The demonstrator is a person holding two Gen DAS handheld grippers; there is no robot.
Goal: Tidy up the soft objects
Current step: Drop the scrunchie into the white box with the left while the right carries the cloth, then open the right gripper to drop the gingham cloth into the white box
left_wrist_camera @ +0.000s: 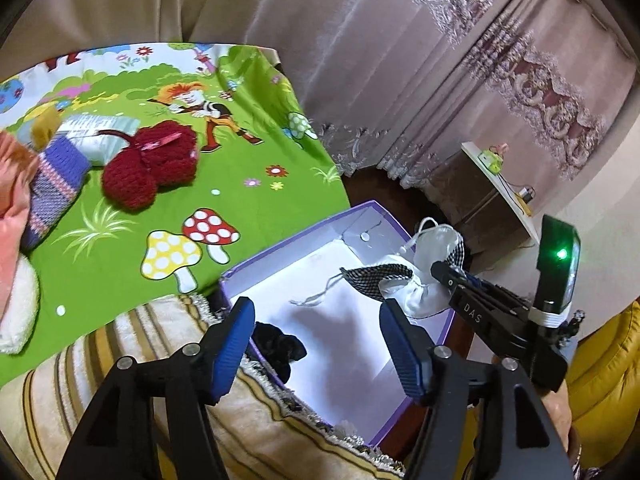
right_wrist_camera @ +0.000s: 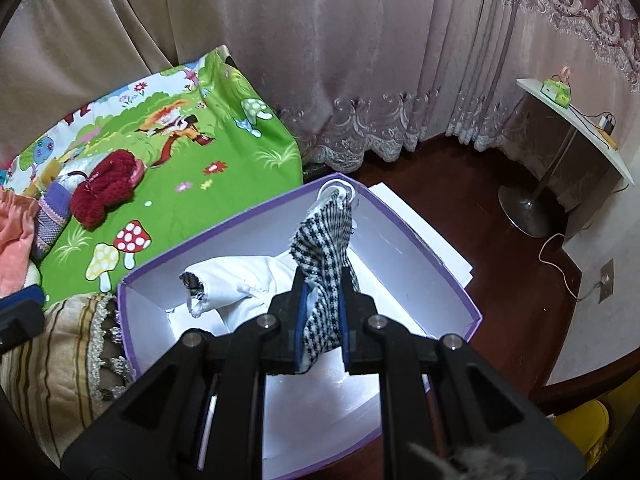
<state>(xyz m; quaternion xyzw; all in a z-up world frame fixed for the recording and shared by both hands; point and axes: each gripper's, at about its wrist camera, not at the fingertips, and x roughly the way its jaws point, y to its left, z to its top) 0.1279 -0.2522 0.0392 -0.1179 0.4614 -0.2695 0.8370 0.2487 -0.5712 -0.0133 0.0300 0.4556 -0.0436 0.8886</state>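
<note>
Checked cloth pinched over purple box; left jaws spread.
Left wrist view: left hand-held gripper point(left_wrist_camera: 316, 344) stands spread and empty above the purple box point(left_wrist_camera: 394, 224). Right wrist view: right hand-held gripper point(right_wrist_camera: 322, 320) is pressed together on the checked cloth point(right_wrist_camera: 324, 248), which hangs over the box's white interior.

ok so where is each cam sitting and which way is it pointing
left wrist: rides the open left claw, looking down into the purple-rimmed white cardboard box; right claw shows.
right wrist: rides the right claw, shut on a black-and-white checked cloth pouch over the box.
shared: box, pouch, green cartoon bedsheet.
</note>
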